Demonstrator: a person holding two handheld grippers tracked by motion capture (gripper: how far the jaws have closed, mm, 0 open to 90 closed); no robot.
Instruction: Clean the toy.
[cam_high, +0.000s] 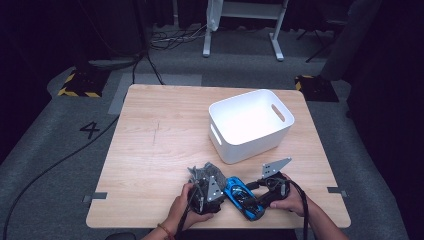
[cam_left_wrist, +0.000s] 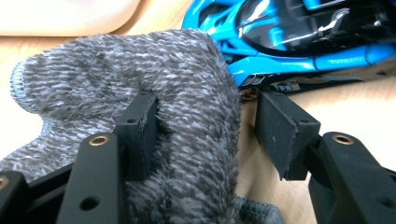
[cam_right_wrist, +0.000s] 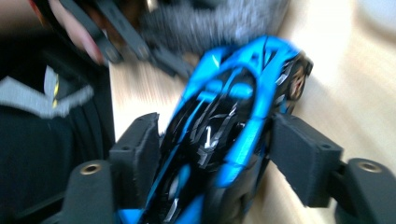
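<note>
From the high view we look down on a pale wooden table (cam_high: 165, 145) with a white plastic bin (cam_high: 250, 125) standing toward its far right. Near the front edge, two hands hold the left gripper (cam_high: 202, 181) and the right gripper (cam_high: 256, 192) close together, with a fuzzy grey sock (cam_high: 201, 171) and a blue toy car (cam_high: 242, 196) lying side by side between them. The left gripper view adds what the high view cannot: one pad presses into the sock's (cam_left_wrist: 154, 93) pile while the other pad (cam_left_wrist: 280, 128) stands clear of it, so the jaws are spread around the sock, not clamped; the car (cam_left_wrist: 299, 37) lies just beyond. The right gripper view, blurred, shows the car (cam_right_wrist: 229, 135) lengthwise between that gripper's jaws, one pad touching its side, the other with a sliver of gap; we cannot tell if it is truly gripped.
</note>
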